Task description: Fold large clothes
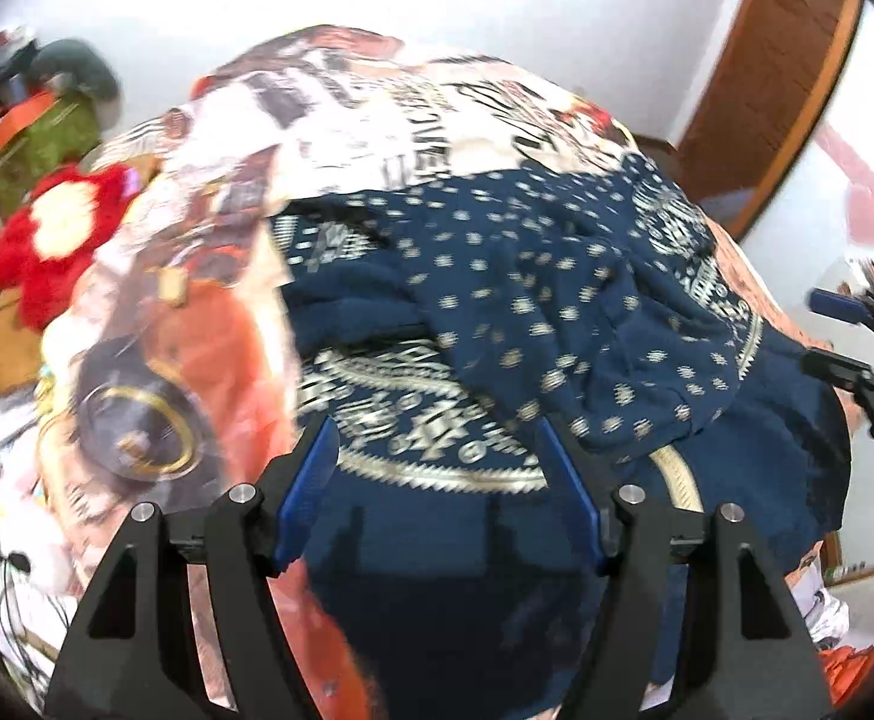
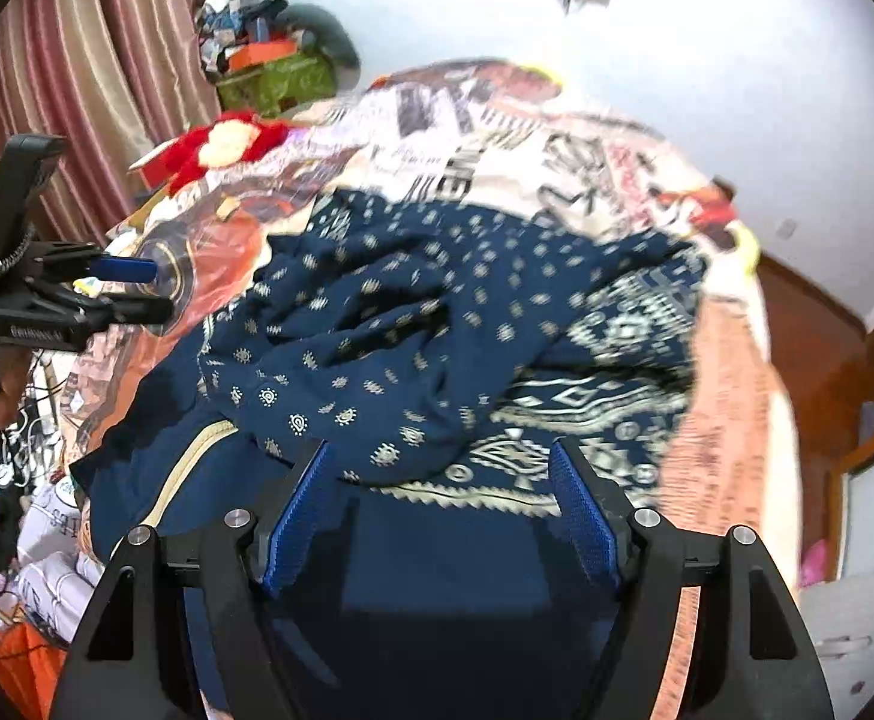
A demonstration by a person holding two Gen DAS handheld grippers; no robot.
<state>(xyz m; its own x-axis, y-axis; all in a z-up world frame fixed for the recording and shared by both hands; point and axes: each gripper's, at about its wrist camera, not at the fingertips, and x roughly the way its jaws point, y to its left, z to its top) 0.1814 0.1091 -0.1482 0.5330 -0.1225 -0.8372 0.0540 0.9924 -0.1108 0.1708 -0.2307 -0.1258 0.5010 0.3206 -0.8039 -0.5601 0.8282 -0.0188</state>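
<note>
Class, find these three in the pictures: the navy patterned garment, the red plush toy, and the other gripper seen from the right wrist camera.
Navy patterned garment (image 2: 437,330), right wrist view: its crumpled dotted middle.
Red plush toy (image 1: 59,240), left wrist view: its pale centre.
Left gripper (image 2: 137,288), right wrist view: between its fingertips.

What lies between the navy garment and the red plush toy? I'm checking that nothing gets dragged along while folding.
In the left wrist view, only printed bedspread separates the navy garment from the red plush toy; nothing else lies on that stretch.

Bright, even room light; motion blur throughout, heavy fisheye bending at edges.
</note>
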